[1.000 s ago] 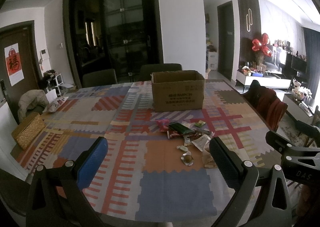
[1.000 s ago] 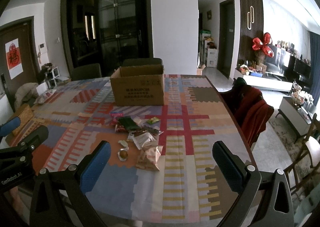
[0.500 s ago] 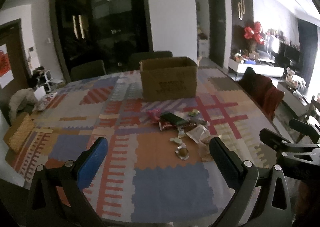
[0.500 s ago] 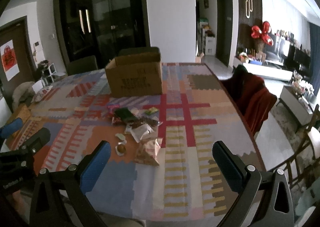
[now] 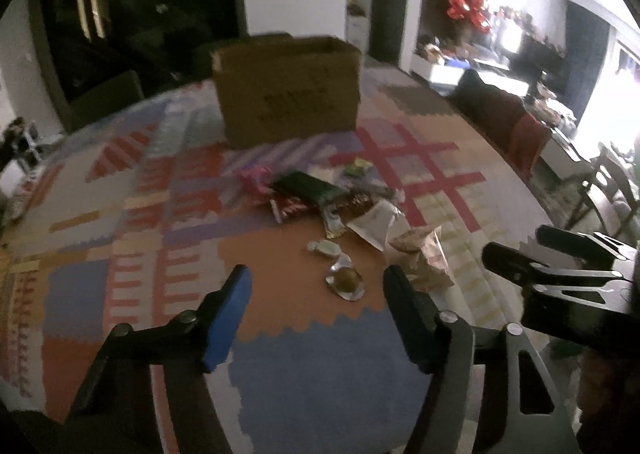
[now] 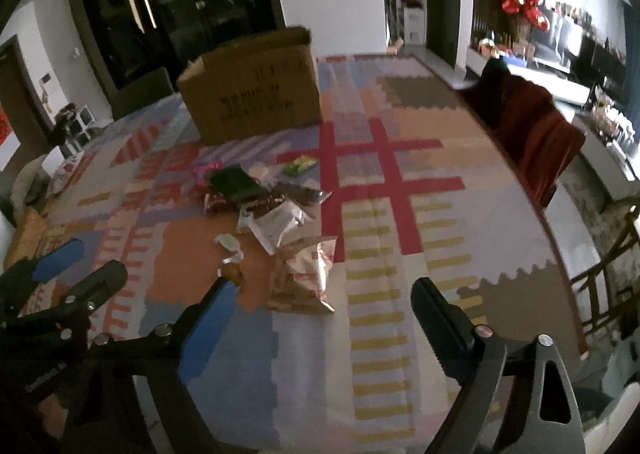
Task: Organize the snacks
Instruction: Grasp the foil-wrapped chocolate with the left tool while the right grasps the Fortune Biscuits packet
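Left tongs (image 5: pixel 316 294) and right tongs (image 6: pixel 320 306) have just been closing; both stand apart, empty, above the desk (image 6: pixel 400 334). Snack pile (image 6: pixel 264 205) lies before the cardboard box (image 6: pixel 256 93), stretching diagonally toward the right tongs.

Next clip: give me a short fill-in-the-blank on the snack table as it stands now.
1. The cardboard box stands ____ the snack pile, seen from the grippers.
2. The left gripper holds ____.
3. The dark green packet lies ____ the pile.
4. The right gripper has its jaws ____.

Missing words: behind; nothing; on top of; open
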Available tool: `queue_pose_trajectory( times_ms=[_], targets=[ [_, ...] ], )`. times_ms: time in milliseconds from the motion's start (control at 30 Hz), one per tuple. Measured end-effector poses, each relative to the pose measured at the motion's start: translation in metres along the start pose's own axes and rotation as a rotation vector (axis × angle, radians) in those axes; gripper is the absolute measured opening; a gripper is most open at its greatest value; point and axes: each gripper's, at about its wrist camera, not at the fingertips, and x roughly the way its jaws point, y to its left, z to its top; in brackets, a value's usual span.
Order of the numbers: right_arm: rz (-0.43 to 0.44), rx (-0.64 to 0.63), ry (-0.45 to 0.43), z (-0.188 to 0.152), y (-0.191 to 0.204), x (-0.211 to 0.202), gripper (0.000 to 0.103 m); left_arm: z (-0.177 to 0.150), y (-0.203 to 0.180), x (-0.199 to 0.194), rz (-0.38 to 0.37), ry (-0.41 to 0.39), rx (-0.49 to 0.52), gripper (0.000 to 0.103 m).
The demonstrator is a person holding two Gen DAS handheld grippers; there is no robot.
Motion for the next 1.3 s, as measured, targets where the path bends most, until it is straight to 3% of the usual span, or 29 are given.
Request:
queue_pose_trajectory(
  times_ms=[367,900,1200,1300],
  targets=[
    [0.019,0.047,0.178,0.006,0.013,0.062,0.072,0.005,0.013,0.079,-0.180,0.203,-0.005,0.055],
    [0.115,-0.013,0.352,0.015,0.003,0.120,0.066,0.002,0.009,0.134,-0.188,0.342,-0.131,0.046],
    [0.150,-0.027,0.377,0.017,0.006,0.135,0.062,0.002,0.007,0.149,-0.188,0.378,-0.159,0.040],
    [0.157,-0.013,0.382,0.017,0.005,0.138,0.060,0.002,0.007,0.150,-0.182,0.377,-0.162,0.033]
  ],
)
